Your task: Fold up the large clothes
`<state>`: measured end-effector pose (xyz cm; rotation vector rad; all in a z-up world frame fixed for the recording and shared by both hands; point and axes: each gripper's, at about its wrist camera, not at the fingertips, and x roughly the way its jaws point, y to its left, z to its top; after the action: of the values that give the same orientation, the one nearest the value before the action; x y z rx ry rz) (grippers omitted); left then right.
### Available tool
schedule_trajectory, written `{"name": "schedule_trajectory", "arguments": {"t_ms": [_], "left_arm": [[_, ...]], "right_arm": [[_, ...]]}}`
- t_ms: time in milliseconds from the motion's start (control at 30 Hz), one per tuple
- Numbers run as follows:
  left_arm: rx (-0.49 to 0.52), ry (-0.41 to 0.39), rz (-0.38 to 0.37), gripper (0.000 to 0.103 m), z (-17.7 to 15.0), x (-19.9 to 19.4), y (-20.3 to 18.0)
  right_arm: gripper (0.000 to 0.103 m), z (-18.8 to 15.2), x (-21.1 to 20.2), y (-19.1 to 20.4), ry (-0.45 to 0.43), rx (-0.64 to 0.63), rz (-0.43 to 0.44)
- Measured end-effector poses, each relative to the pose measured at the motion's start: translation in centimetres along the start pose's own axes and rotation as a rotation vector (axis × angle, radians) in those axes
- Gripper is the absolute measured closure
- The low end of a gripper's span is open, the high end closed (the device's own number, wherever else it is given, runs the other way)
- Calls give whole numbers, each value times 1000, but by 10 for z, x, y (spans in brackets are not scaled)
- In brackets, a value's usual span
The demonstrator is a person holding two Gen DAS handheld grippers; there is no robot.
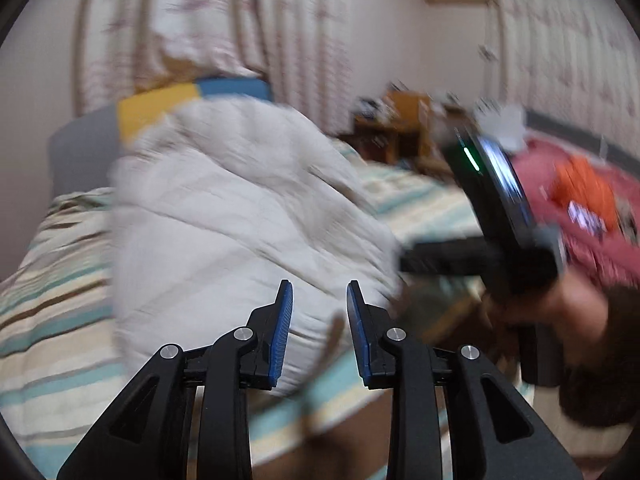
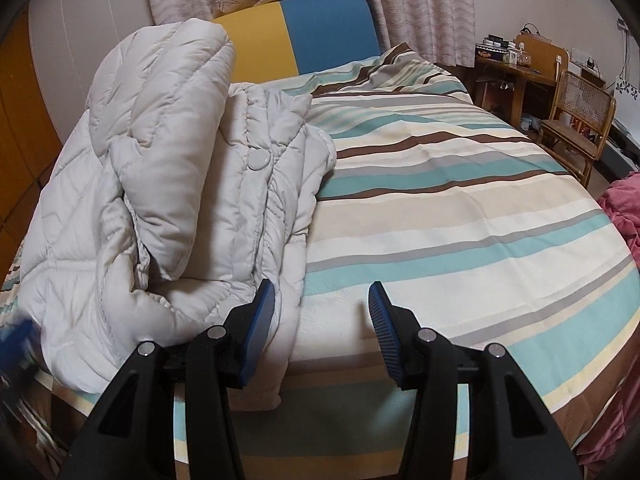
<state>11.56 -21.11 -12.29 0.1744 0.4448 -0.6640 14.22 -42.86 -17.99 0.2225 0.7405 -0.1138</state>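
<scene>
Quilted coat (image 2: 168, 184) lies bunched, seemingly ungripped, on bed (image 2: 460, 208).

A pale quilted jacket (image 2: 172, 184) lies bunched at left of frame on a striped bed (image 2: 460, 208). The right claw (image 2: 322, 296) fills the lower centre, jaws apart, its left finger (image 2: 260, 320) over the jacket's hem. A wicker chair (image 2: 580, 120) stands upper right.

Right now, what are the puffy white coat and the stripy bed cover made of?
The puffy off-white quilted coat looks like smooth, slightly shiny synthetic shell, probably nylon or polyester, over soft filling: stitched channels bulge between seams. The teal, brown and cream striped bed cover looks like matte woven cloth, maybe cotton: it lies flat with fine creases.
</scene>
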Motion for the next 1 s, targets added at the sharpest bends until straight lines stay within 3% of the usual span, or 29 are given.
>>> {"name": "schedule_trajectory", "arguments": {"t_ms": [67,100,233,367,467,667,833,1000], "left_arm": [[-71,-25,101,57,17,-2,28],[-102,-27,139,42,23,0,40],[-248,-34,270,40,51,17,104],[-288,-1,370,40,71,44,137],[-313,30,382,40,74,59,149],[-302,56,371,40,84,86,140],[-283,76,372,40,88,102,130],[-268,94,349,40,91,118,124]], "right_arm": [[55,0,-1,-2,1,-2,-10],[55,1,-2,-3,6,0,-13],[56,16,-17,-10,-34,29,-15],[57,50,-45,-6,-139,50,4],[56,81,-61,16,-206,21,54],[56,125,-50,76,-227,-85,151],[57,148,-8,108,-200,-150,141],[59,149,40,95,-154,-169,48]]}}
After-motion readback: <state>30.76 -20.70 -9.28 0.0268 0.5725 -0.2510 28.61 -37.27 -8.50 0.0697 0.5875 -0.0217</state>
